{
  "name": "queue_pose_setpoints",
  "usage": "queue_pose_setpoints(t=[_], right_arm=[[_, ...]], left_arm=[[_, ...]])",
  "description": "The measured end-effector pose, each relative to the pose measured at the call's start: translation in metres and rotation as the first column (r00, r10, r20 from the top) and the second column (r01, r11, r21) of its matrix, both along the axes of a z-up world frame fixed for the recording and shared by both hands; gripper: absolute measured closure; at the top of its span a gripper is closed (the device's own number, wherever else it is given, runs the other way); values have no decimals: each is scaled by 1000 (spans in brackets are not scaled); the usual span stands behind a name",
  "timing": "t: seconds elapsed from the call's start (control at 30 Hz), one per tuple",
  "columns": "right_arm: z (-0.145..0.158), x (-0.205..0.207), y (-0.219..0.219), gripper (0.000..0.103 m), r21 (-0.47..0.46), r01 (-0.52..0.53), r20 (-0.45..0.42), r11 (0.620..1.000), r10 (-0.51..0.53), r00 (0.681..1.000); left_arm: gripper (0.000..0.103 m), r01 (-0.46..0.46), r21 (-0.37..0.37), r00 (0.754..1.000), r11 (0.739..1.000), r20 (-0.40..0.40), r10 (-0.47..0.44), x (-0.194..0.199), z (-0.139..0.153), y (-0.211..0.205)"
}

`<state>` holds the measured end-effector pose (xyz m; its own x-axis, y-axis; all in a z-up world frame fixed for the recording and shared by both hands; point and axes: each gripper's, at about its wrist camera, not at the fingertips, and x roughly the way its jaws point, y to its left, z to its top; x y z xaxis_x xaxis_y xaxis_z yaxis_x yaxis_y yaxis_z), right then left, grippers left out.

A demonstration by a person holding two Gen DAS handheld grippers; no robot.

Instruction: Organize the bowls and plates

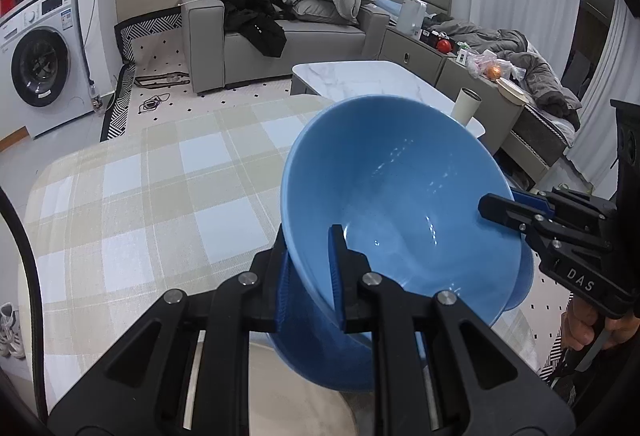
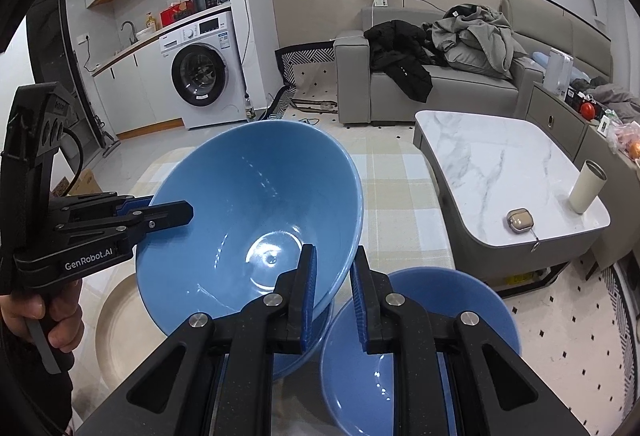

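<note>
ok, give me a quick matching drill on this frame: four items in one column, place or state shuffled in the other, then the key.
Items
1. large blue bowl
2. small blue bowl
3. cream tumbler
4. black jacket

Place or state
A. draped over the grey sofa
B. upright on the marble coffee table
C. tilted, rim pinched on opposite sides by the left gripper and right gripper
D. low behind the right gripper's fingers, not gripped

Pairs: 1-C, 2-D, 3-B, 4-A
</note>
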<state>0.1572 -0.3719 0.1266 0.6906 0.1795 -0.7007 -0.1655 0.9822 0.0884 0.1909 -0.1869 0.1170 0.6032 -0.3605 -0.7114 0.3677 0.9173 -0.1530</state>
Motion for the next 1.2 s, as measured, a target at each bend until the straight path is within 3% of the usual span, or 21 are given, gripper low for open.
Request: queue_pose_setpoints(t=[0.6, 1.2], right_arm=[[-27, -4, 13, 86, 9, -28, -46, 1000, 28, 999], [-54, -2, 30, 86, -60, -34, -81, 998, 29, 996]], left_arm=[[90, -26, 32, 999, 999, -31, 27, -1, -32, 6], [89, -30, 94, 997, 995, -72, 36, -1, -67, 9]])
